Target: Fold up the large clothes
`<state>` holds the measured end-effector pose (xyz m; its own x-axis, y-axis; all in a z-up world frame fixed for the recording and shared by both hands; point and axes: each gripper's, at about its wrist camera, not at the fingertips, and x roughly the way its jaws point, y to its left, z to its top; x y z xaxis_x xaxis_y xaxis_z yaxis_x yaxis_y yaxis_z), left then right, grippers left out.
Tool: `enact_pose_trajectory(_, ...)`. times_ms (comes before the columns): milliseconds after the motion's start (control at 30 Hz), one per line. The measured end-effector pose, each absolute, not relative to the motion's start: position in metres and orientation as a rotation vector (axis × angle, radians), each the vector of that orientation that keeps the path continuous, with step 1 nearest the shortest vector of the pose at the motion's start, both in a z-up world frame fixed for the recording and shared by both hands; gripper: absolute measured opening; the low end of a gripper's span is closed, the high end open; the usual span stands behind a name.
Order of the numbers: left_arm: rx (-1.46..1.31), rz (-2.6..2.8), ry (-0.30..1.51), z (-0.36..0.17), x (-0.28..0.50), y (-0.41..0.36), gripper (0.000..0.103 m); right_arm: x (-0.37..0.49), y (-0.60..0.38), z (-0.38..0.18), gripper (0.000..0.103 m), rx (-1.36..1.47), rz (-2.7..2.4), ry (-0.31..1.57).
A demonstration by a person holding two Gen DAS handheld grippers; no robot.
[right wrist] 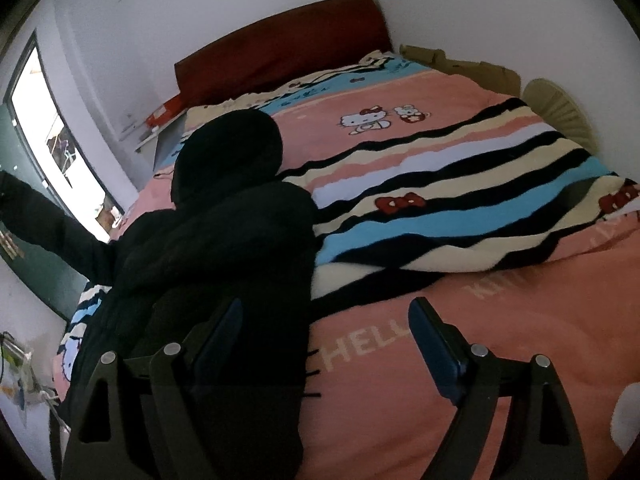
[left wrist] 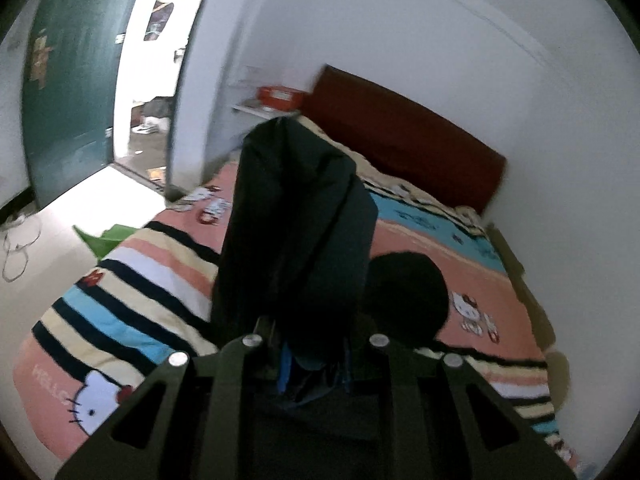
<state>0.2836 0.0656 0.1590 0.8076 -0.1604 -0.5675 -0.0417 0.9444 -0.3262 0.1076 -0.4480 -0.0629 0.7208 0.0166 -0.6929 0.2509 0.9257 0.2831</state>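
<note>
hidden: your left hand-held gripper (left wrist: 312,354) fingertips, buried in black jacket (left wrist: 296,216) | cut off: jacket's hem below your right hand-held gripper (right wrist: 324,340)

Two handheld grippers, black frames
Left gripper (left wrist: 316,344), right gripper (right wrist: 324,332): angular black linkages, silver round rivets, blue finger pads (right wrist: 430,336).

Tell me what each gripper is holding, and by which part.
The left gripper is shut on the black jacket's sleeve, near its end. The right gripper holds nothing.
</note>
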Motion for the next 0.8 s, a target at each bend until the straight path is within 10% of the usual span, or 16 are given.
enact_pose_trajectory(800,-0.096,-0.271,0.931,-0.019,0.307,-0.173,0.02,0.097,-0.495,-0.085,0.085,0.332,-0.347,0.758)
